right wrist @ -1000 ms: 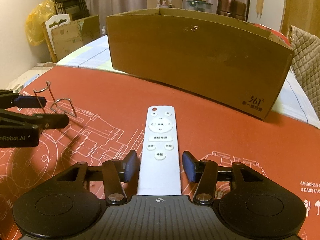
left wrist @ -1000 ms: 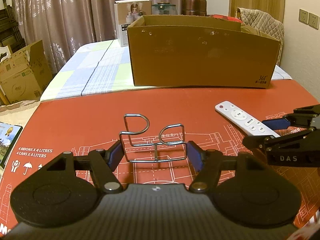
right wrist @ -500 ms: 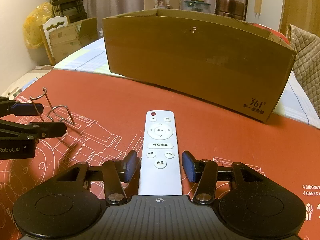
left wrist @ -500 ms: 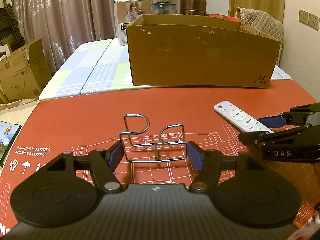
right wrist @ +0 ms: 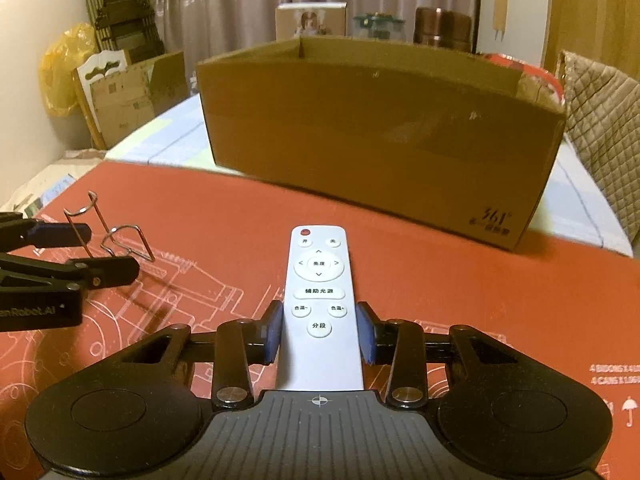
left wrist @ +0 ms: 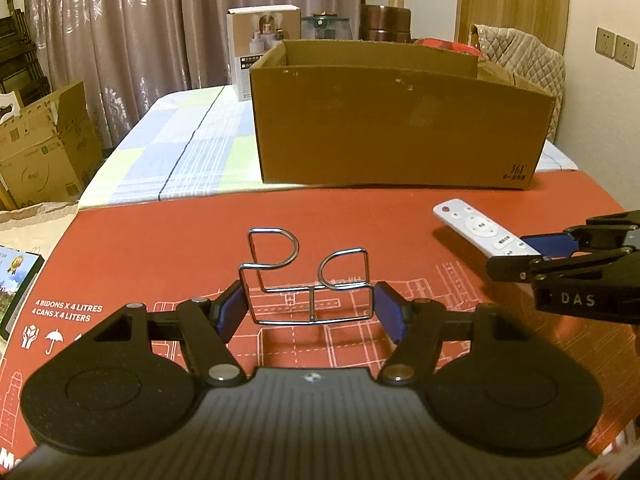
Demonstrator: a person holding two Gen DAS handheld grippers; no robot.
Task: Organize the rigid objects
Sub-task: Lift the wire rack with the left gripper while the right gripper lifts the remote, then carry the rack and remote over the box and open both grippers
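Red printed mat (left wrist: 160, 240) covers the near tabletop, checked cloth beyond it, curtains at the back. Left to right in the left wrist view: wire rack (left wrist: 308, 280) sits lower centre, standing on the mat, its width spanning the gap between the pads of the left hand-held gripper (left wrist: 308, 312); jaws about half open, each pad at or just off a side wire, can't confirm a squeeze. Cardboard box (left wrist: 400, 128) fills upper centre, straight ahead of both tools, open top. White remote (left wrist: 476, 228) lies mid-right, rear end inside the right hand-held gripper (left wrist: 516, 256) coming in from the right edge. In the right wrist view the remote (right wrist: 320, 300) runs lengthwise along the tool's pointing line, button end toward the box (right wrist: 380, 136), lower body between the pads of the right hand-held gripper (right wrist: 320, 332); jaws have just been closing and look clamped on its long edges. Key relation: the box lies dead ahead of the remote's long axis, so my read is lift, then carry forward over the near wall. Right hand is nearer to done; left needs grip confirmed.
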